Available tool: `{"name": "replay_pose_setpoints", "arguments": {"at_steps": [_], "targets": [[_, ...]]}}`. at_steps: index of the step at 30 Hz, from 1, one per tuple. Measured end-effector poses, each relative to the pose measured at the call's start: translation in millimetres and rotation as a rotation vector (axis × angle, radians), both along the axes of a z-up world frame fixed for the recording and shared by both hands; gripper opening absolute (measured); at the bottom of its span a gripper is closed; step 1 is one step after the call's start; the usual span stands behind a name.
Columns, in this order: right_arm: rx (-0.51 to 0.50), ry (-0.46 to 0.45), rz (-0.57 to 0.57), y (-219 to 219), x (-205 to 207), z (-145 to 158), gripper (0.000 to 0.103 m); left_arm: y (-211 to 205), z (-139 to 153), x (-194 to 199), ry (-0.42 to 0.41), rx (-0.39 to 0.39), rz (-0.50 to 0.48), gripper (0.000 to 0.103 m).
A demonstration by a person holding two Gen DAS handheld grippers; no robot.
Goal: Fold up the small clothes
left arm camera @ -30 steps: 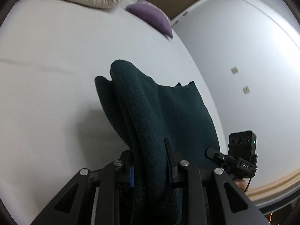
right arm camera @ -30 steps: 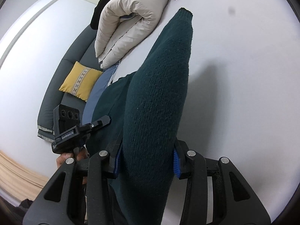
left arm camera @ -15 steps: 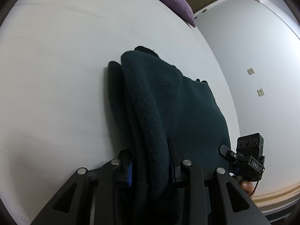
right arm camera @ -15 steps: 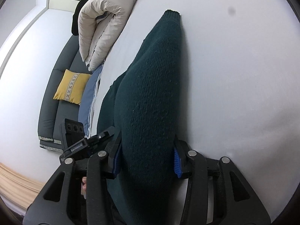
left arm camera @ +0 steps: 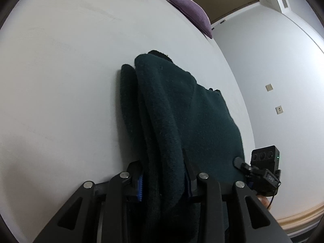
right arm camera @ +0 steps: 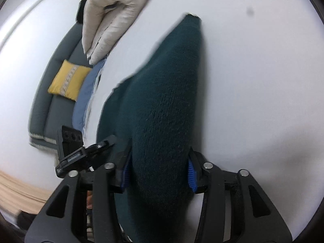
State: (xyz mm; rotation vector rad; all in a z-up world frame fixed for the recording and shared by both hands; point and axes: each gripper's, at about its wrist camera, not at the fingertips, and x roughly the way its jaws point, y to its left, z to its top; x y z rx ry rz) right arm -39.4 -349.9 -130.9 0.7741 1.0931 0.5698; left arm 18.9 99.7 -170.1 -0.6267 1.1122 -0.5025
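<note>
A dark green knit sweater lies stretched over the white bed sheet, folded into a long thick band. My left gripper is shut on one end of it, the cloth bunched between the blue pads. My right gripper is shut on the other near end of the sweater, which runs away from me to a cuff at the top. Each gripper shows in the other's view, the right one and the left one.
A cream duvet is rolled up at the far side of the bed. A purple pillow lies near the bed's far edge by a door. A grey sofa with a yellow cushion and a blue cloth stands beside the bed.
Both grippers have come down with the sweater, which hung raised before and now lies on the sheet. The right wrist view has swung and is slightly blurred.
</note>
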Motion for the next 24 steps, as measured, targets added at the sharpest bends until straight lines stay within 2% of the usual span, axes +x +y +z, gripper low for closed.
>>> {"name": "replay_pose_setpoints", "arguments": {"at_steps": [1, 5, 8, 10, 11, 14, 16, 19, 21, 22, 24], "targets": [[0.014, -0.011, -0.004, -2.5, -3.1, 2.9, 0.041, -0.5, 2.1, 0.6, -0.001, 0.006, -0.003, 0.034], [-0.054, 0.007, -0.038, -12.6, -13.0, 17.7, 0.047, 3.4, 18.8, -4.4, -0.02, 0.048, 0.024, 0.036], [-0.113, -0.034, -0.127, -28.8, -22.9, 46.7, 0.049, 11.8, 51.7, -17.2, -0.106, 0.154, 0.075, 0.036], [-0.057, -0.096, -0.142, -32.3, -29.4, 71.3, 0.049, 7.2, 77.0, -25.1, -0.189, 0.183, 0.067, 0.036], [-0.016, -0.125, -0.125, -28.7, -31.4, 80.8, 0.049, 1.5, 85.0, -26.1, -0.212, 0.195, 0.056, 0.036], [0.023, -0.162, -0.054, -3.7, -22.8, 95.1, 0.049, -29.4, 100.8, -20.6, -0.279, 0.244, -0.014, 0.04], [0.001, -0.148, -0.035, 12.7, -5.9, 92.7, 0.049, -44.5, 93.5, -9.4, -0.263, 0.267, -0.034, 0.04], [0.014, -0.077, -0.063, 16.3, 29.8, 68.2, 0.05, -56.6, 59.0, 15.0, -0.157, 0.298, -0.057, 0.038], [-0.001, -0.028, -0.096, 9.6, 51.3, 40.5, 0.048, -54.1, 39.4, 23.6, -0.125, 0.266, -0.055, 0.037], [0.034, -0.026, -0.11, 2.1, 55.0, 33.1, 0.04, -50.2, 36.8, 24.6, -0.131, 0.249, -0.05, 0.036], [0.068, -0.022, -0.129, -7.3, 55.4, 30.1, 0.039, -44.9, 36.3, 23.4, -0.134, 0.22, -0.058, 0.036]]}}
